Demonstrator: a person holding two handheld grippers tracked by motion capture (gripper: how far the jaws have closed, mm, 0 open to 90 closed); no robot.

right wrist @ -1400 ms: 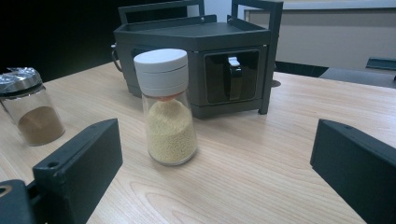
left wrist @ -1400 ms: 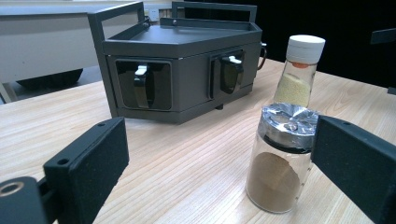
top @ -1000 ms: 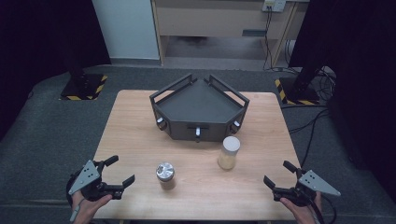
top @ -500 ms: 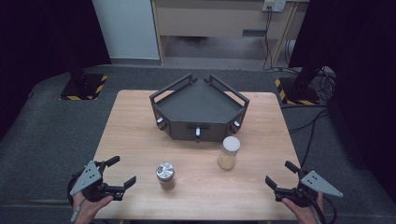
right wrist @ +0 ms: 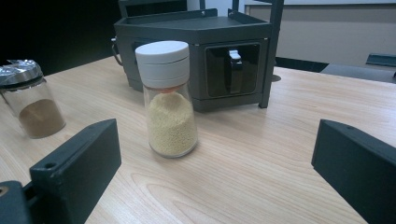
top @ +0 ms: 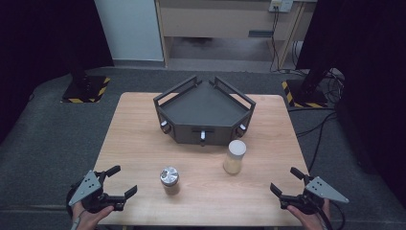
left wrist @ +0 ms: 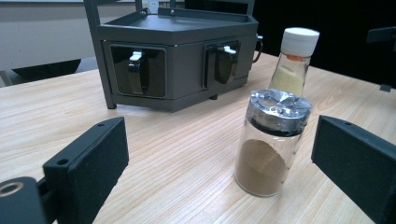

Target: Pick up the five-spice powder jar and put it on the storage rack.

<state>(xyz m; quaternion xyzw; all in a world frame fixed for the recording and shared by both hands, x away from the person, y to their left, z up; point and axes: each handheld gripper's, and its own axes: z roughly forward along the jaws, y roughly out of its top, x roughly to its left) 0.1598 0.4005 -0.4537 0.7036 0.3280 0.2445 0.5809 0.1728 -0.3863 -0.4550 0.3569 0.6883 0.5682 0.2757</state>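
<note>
Two jars stand upright on the wooden surface (top: 139,143), in the lower middle of the high view. The brown spice jar (top: 169,179) with the shiny silver lid is lower and to the left. The yellow spice jar (top: 234,156) with the white cap is a bit higher and to the right. Behind them, in the middle of the frame, sits a dark grey rack (top: 205,112). The left claw (top: 119,184) is at the lower left corner of the frame, with its jaws wide apart and nothing between them. The right claw (top: 287,184) is at the lower right corner, and its jaws are wide apart and empty too. Both claws are well apart from the jars. The brown spice jar lies to the right of the left claw and is nearer to that one. In the left gripper view it stands tall, right of the middle and close to the right jaw. The yellow spice jar lies up and to the left of the right claw and is nearer to that one. Each jar's long side points straight up, so I think a claw should come in from the side to grab it.
</note>
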